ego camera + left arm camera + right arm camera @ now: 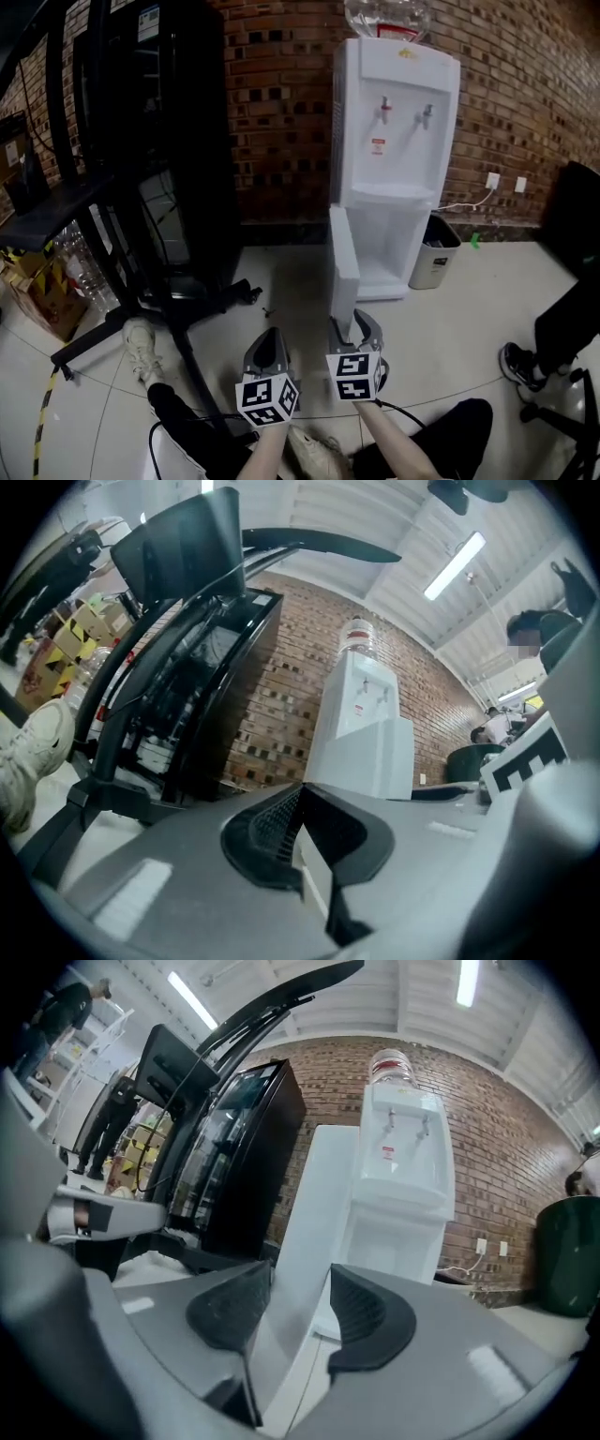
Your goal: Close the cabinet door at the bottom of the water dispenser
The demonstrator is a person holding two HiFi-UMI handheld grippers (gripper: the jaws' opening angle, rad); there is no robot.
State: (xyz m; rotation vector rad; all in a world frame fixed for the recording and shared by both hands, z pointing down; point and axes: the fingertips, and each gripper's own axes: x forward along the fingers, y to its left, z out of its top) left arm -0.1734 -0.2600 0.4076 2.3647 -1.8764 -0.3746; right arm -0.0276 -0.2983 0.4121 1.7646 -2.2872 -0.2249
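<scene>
The white water dispenser (394, 122) stands against the brick wall. Its bottom cabinet door (342, 262) is swung out toward me, and the white compartment (389, 248) behind it is exposed. My right gripper (357, 321) is at the door's free lower edge. In the right gripper view its jaws (300, 1267) stand open around the door panel (314, 1204), with a sliver of gap beside the right pad (361, 1312). My left gripper (272, 336) hangs to the left of the door, touching nothing. In its own view (300, 789) the tips meet and hold nothing, with the dispenser (361, 724) ahead.
A tall black rack (159, 141) and a black stand with floor legs (112, 309) fill the left side. A grey waste bin (436, 251) sits right of the dispenser. A white shoe (141, 347) lies on the tiles, and a seated person's black shoe (520, 366) is at right.
</scene>
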